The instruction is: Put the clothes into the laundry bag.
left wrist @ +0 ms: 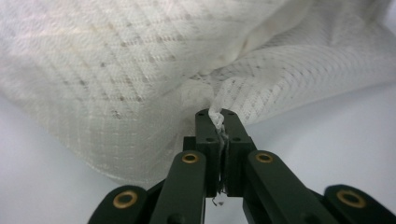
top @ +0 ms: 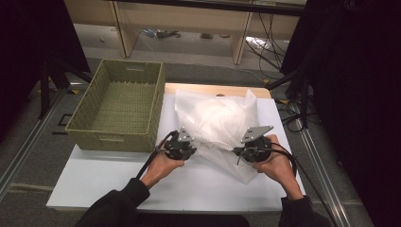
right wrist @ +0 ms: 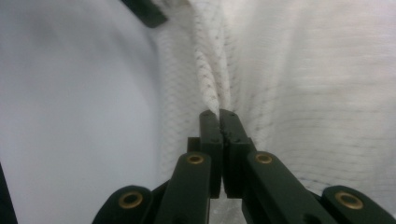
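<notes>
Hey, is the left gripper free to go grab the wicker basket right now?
Probably not as things stand. The left gripper is shut on a pinch of the white mesh bag, so it would have to let go first. The basket sits close by on its left, nothing between.

Woven green basket point(top: 116, 108) sits on the white table's point(top: 108, 182) far-left corner. Wooden shelving point(top: 184, 21) behind, cables point(top: 267, 40) on the floor at right.

White diamond-mesh cloth point(top: 222, 120); olive woven basket point(top: 118, 106)
</notes>
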